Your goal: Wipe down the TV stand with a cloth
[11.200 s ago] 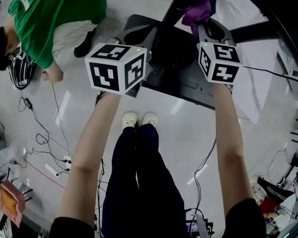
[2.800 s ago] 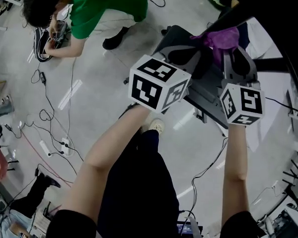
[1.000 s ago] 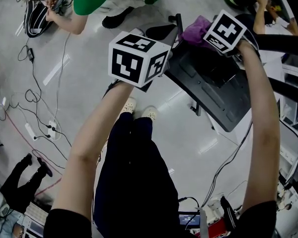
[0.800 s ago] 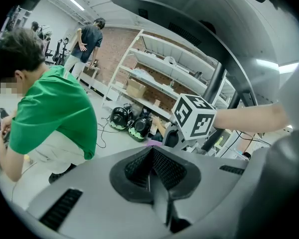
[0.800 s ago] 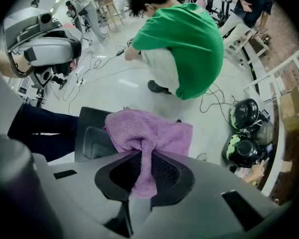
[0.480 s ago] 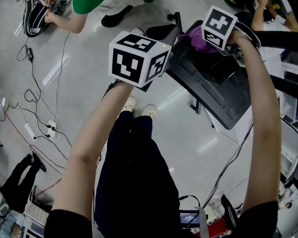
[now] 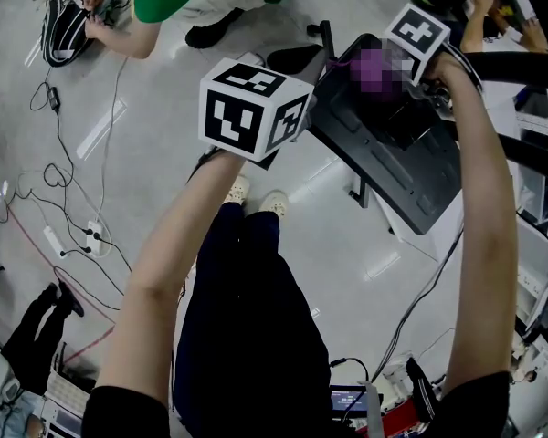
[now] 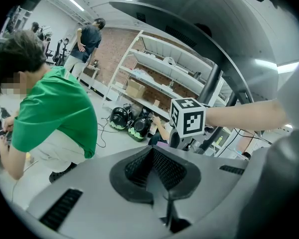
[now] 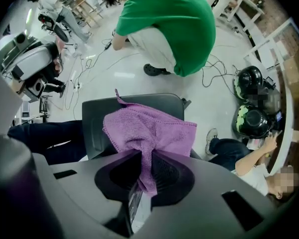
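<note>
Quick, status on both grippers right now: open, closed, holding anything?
Left gripper: closed, nothing between its jaws.
Right gripper: closed on the purple cloth.

The left arm (image 7: 169, 245) reaches forward with the elbow bent. It holds the left tool (image 8: 157, 173) just off the left edge of the TV stand (image 7: 411, 185), marker cube uppermost. That tool's jaws are pressed together with nothing between them. The right arm (image 7: 484, 208) stretches nearly straight across the TV stand. At the stand's far end, the right tool (image 9: 145, 176) has its jaws clamped on a purple cloth (image 9: 149, 128).
</note>
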`<state>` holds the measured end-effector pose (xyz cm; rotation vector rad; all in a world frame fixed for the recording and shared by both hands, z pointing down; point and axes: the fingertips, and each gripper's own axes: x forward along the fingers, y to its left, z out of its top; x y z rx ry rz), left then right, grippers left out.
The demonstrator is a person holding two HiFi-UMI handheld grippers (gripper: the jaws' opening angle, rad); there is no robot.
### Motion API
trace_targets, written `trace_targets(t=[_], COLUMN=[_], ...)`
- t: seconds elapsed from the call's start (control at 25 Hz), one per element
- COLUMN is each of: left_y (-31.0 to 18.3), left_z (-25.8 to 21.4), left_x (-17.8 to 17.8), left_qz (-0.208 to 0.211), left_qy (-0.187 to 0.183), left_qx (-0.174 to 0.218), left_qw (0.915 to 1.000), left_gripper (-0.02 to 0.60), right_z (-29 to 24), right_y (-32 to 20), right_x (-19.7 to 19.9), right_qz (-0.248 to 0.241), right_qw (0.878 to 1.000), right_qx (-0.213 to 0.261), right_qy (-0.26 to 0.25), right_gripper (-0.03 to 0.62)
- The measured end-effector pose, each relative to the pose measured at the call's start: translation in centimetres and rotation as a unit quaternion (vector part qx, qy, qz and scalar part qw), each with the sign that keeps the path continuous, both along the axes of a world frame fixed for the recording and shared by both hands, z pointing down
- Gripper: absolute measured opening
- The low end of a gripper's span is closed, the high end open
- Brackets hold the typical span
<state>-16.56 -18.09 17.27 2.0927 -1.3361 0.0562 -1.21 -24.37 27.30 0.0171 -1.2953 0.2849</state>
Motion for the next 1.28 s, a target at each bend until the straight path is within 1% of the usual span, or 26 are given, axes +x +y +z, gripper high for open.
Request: trace_targets(t=[0.12,0.2,0.36,0.48,0.64,0.72,0.8,0.92,1.04,1.2,1.28], left_y=[0.1,0.2,0.9,1.6,2.1,2.4,2.6,2.8,3.0,3.2,3.4], left_z=[-0.1,-0.2,-0.5,-0.4,0.3,0.7,1.0,1.3,1.6,1.7,1.6], left_x=[0.3,0.5,0.6,0.1,-0.8,-1.0,-1.2,-1.3,-1.3,-0.9,-0.6], left_qz=[0.002,0.001,0.005,0.002,-0.012,-0.016,-0.016,-0.014,-0.016,-0.015,-0.011], left_qy=[0.0,0.001,-0.006,-0.009,-0.01,-0.011,-0.014,-0.015,-0.015,-0.011,-0.009], left_qx=[0.001,0.001,0.003,0.0,-0.008,-0.013,-0.016,-0.018,-0.021,-0.024,-0.023], left_qw=[1.0,1.0,1.0,1.0,0.9999,0.9997,0.9996,0.9996,0.9995,0.9996,0.9996], left_gripper=[0.006,0.006,0.006,0.006,0.006,0.006,0.006,0.006,0.006,0.006,0.006], right_z=[-0.7,-1.3,-3.5,-4.7,-4.4,-3.4,-1.9,0.0,0.7,0.8,0.9], right_y=[-0.2,-0.2,0.4,1.8,4.1,5.0,5.7,6.3,6.8,7.5,7.7], right_x=[-1.1,-2.2,-5.2,-7.5,-9.7,-10.3,-10.1,-8.7,-7.9,-6.3,-5.6], right_qz=[-0.012,-0.03,-0.065,-0.102,-0.15,-0.16,-0.166,-0.17,-0.171,-0.203,-0.209], right_qw=[0.999,0.997,0.989,0.981,0.973,0.973,0.975,0.979,0.981,0.979,0.978], right_qx=[0.028,0.048,0.075,0.082,0.071,0.058,0.048,0.032,0.018,-0.002,-0.008], right_qy=[-0.03,-0.051,-0.107,-0.143,-0.161,-0.157,-0.141,-0.106,-0.085,-0.024,-0.004], right_gripper=[0.067,0.067,0.067,0.067,0.067,0.067,0.067,0.067,0.067,0.067,0.067])
